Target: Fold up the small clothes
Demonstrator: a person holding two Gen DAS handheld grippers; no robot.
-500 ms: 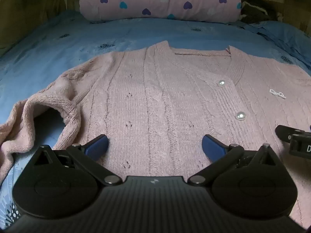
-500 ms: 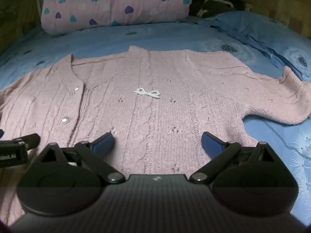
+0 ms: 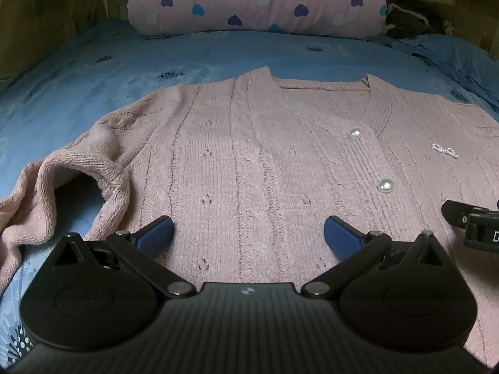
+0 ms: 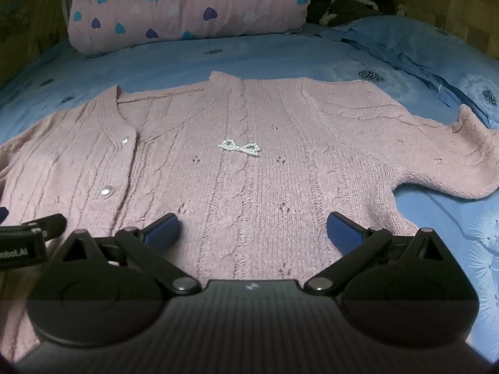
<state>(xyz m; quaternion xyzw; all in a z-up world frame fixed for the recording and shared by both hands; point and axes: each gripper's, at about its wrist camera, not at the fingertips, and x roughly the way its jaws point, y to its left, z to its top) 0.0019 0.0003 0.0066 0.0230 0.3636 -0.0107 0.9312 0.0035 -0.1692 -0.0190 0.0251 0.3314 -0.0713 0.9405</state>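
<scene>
A pink knit cardigan (image 3: 265, 162) lies front up on the blue bed, with pearl buttons (image 3: 384, 185) and a beaded bow (image 4: 239, 147). Its left sleeve (image 3: 71, 180) is bunched and lifted; its right sleeve (image 4: 449, 162) lies spread out on the sheet. My left gripper (image 3: 249, 233) is open and empty, just above the cardigan's lower left half. My right gripper (image 4: 252, 230) is open and empty, just above the lower right half. Each gripper's edge shows in the other's view: the right one (image 3: 471, 221), the left one (image 4: 28, 237).
A blue bedsheet (image 3: 93, 71) covers the bed. A pink pillow with heart print (image 3: 259, 0) lies at the head. A dark bundle (image 4: 352, 3) sits to its right. Wooden walls (image 3: 46, 9) close in on both sides.
Almost nothing has changed. Both grippers stay open over the cardigan's lower part, and the cardigan has not moved.
</scene>
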